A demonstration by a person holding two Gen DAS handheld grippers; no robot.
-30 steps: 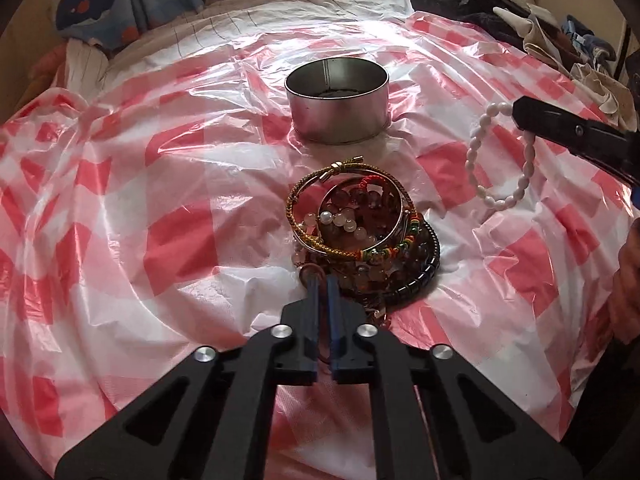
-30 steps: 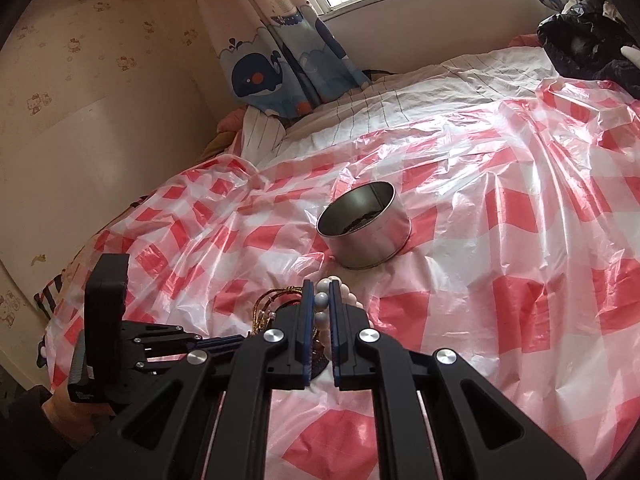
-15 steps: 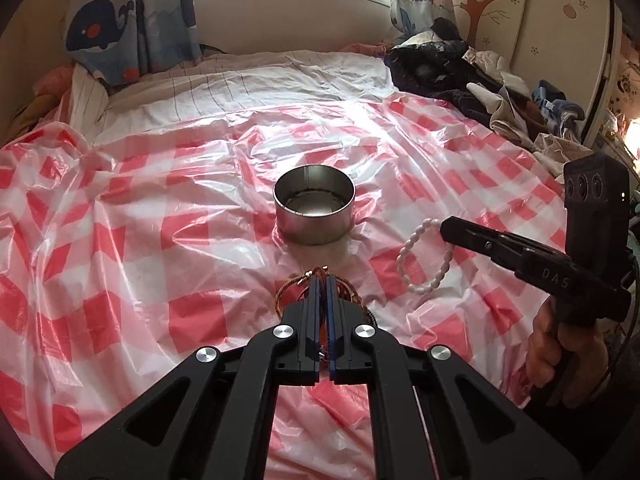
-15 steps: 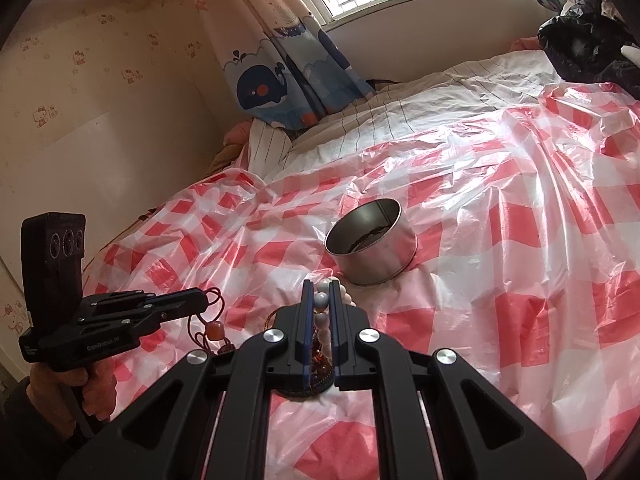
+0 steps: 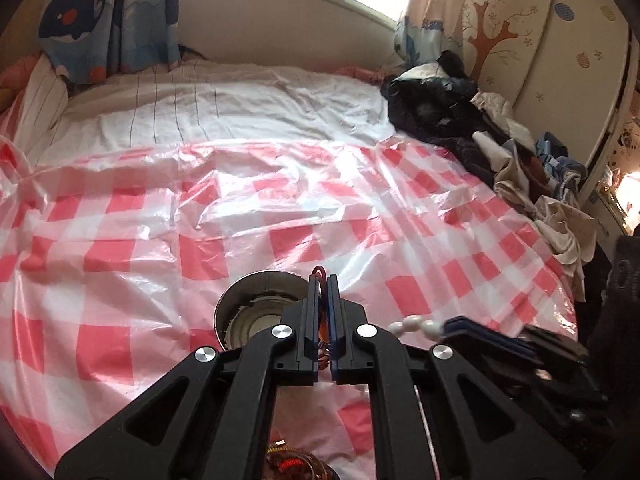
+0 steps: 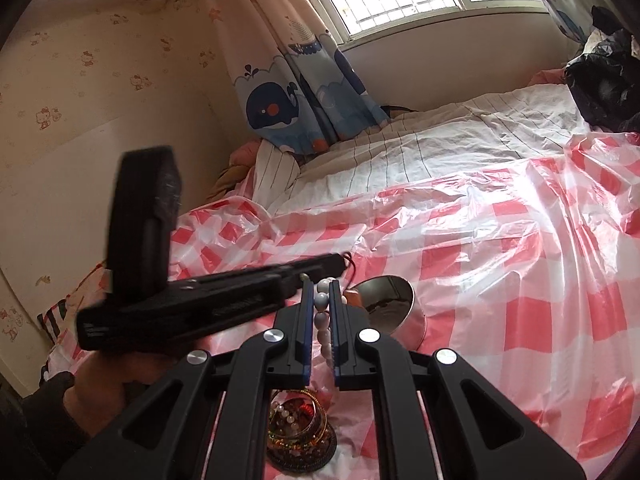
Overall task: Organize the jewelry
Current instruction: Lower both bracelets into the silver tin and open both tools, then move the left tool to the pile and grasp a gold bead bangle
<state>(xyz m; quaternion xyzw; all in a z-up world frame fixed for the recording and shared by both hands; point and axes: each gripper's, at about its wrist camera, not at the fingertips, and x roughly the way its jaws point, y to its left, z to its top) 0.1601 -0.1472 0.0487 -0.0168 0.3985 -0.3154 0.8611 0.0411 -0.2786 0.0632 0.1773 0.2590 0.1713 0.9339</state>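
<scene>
Both grippers are hanging over the checked sheet [image 5: 304,240] on the bed, right by the tin [image 5: 256,312]. The left gripper [image 5: 323,280] is pinching a red cord [image 5: 319,270]; its jaws have just been opening a little, but the cord is sitting between them and a small loop of it is poking out past the tips. In the right wrist view the cord [image 6: 349,258] is dangling off the end of that gripper [image 6: 338,261], just above the tin's [image 6: 394,308] far rim. An orange bead looks to be hanging on it there, though it's half hidden.

The right gripper [image 6: 323,286] is pressing its jaws together on a white bracelet [image 6: 322,320], the beads running down the gap between the fingers. From the left wrist view you're only seeing a few of those beads [image 5: 416,326] sticking out sideways next to the tin.

The tin is sitting open on the sheet, with something pale and round lying in the bottom, can't tell what exactly. The rest of the jewelry pile [image 6: 300,428] is lying on the sheet nearer the cameras than the tin, gold bangles and pearly beads all stacked together, mostly hiding under the right gripper's body. A hand [image 6: 104,380] in a dark sleeve is holding the left gripper's handle
</scene>
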